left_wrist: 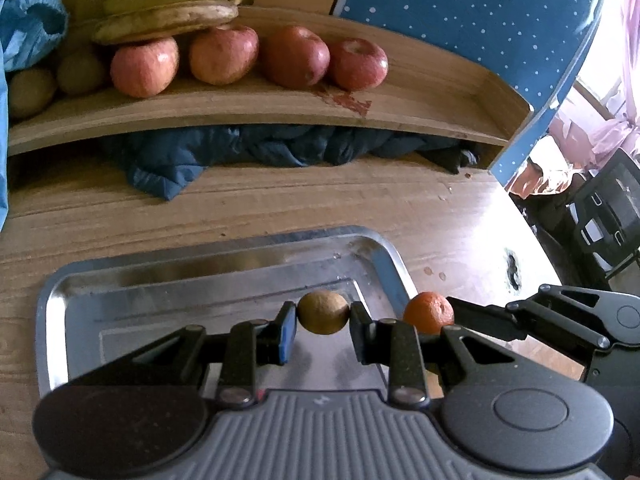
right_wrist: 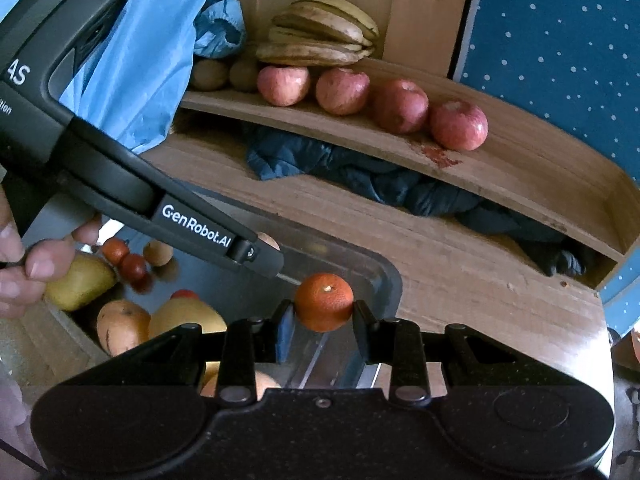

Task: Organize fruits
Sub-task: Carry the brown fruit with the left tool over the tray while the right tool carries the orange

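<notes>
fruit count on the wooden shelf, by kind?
Red apples: 4
Brown round fruits: 2
Banana bunch: 1
Total: 7

Reds, browns and a dotted blue

The apples (left_wrist: 224,54) are red with pale streaks, the bananas (left_wrist: 172,8) yellow gone brown, the tangerine (right_wrist: 324,307) bright orange, the kiwi (left_wrist: 323,312) dull olive-brown (almost khaki); the board (left_wrist: 460,12) behind is blue with white dots, the tray (left_wrist: 224,276) shiny silver.
</notes>
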Action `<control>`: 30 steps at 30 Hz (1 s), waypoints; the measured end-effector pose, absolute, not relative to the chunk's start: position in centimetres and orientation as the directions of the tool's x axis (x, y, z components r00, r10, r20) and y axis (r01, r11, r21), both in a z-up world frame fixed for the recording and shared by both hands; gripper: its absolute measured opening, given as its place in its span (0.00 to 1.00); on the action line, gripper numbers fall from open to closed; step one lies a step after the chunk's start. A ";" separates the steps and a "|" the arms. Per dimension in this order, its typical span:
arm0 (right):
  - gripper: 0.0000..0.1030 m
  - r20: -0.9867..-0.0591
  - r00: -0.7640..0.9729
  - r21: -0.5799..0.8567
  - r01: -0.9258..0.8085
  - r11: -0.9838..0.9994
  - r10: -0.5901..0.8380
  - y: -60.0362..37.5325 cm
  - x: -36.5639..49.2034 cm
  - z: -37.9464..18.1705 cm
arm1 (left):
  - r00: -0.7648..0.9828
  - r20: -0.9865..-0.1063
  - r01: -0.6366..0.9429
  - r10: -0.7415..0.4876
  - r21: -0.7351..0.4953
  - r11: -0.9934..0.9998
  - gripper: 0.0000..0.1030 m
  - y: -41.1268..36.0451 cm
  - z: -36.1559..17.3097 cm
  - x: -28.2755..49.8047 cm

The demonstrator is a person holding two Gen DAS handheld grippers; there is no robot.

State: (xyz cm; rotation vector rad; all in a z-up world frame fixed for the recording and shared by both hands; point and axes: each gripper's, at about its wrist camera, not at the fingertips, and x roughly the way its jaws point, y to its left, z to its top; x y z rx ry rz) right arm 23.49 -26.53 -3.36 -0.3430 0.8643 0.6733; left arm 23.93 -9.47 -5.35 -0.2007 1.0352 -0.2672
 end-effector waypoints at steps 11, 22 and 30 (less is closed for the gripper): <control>0.32 -0.807 0.444 -0.002 -0.660 0.751 0.389 -28.0 21.9 -3.8 | 0.450 -0.840 0.137 -0.302 -0.269 0.953 0.31 -10.5 -5.8 22.9; 0.32 -0.825 0.436 -0.007 -0.642 0.767 0.358 -28.9 21.4 -4.7 | 0.408 -0.860 0.171 -0.305 -0.257 0.951 0.31 -11.9 -6.6 23.0; 0.32 -0.839 0.427 -0.006 -0.628 0.778 0.338 -29.0 21.4 -5.2 | 0.395 -0.866 0.188 -0.306 -0.250 0.950 0.31 -12.3 -6.9 23.3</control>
